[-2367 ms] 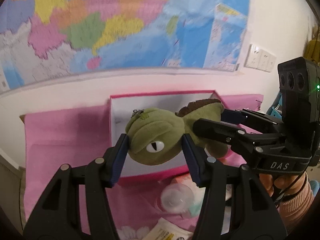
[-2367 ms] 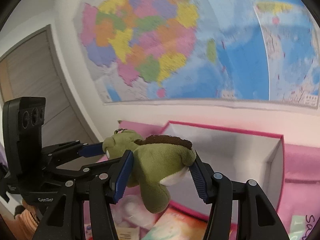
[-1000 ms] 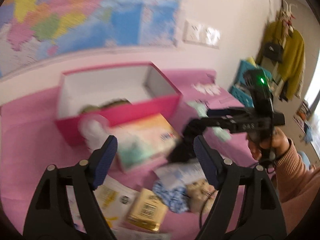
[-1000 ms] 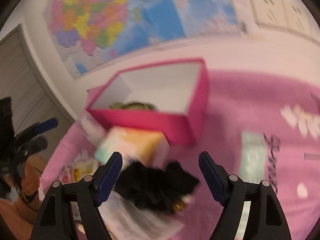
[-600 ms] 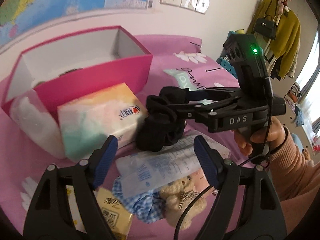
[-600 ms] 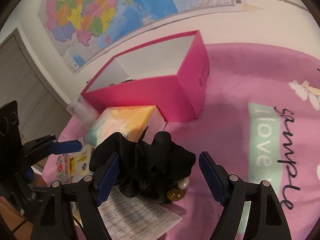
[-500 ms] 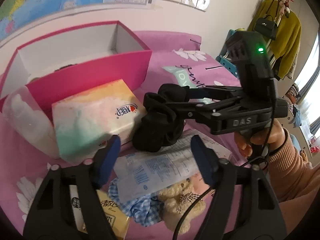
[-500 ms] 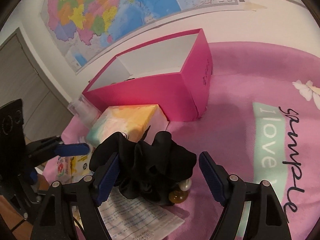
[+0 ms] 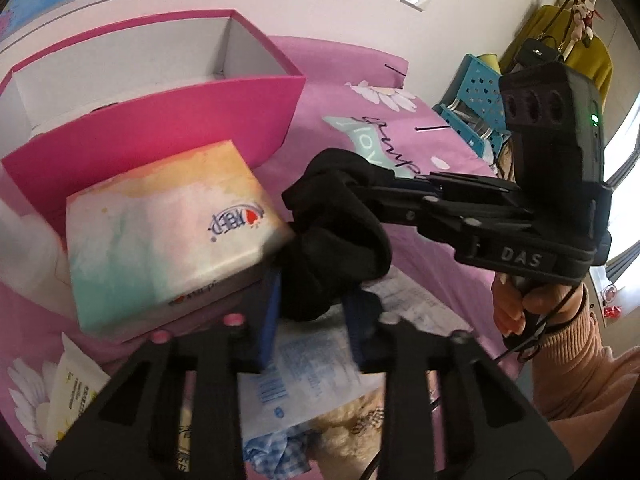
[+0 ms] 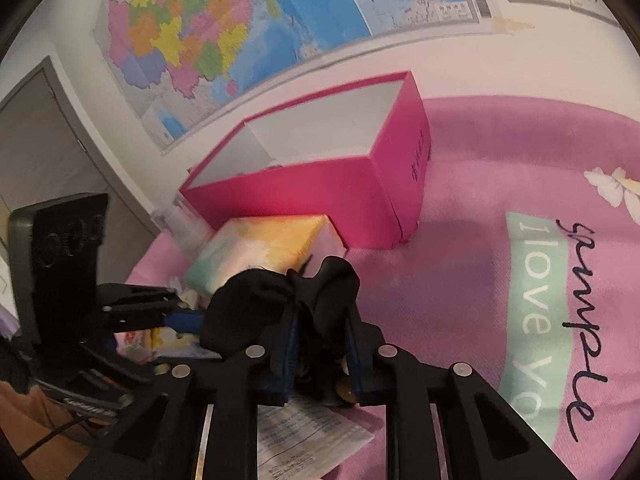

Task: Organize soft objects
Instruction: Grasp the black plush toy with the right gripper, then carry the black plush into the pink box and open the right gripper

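A black fabric scrunchie is held between both grippers just above the pink cloth, in front of a pastel tissue pack. My left gripper is shut on its near side. My right gripper is shut on its other side; the scrunchie bunches over the right fingers. The right gripper also shows in the left wrist view. The open pink box stands behind the tissue pack; it also shows in the right wrist view. Its contents are hidden from here.
A printed plastic packet, a cream plush bear and blue checked fabric lie under the grippers. A clear bottle stands left of the box. A blue crate stands beyond the bed edge.
Both grippers let the green plush go in the pink box, came down over the black scrunchie and have now closed on it from opposite sides.
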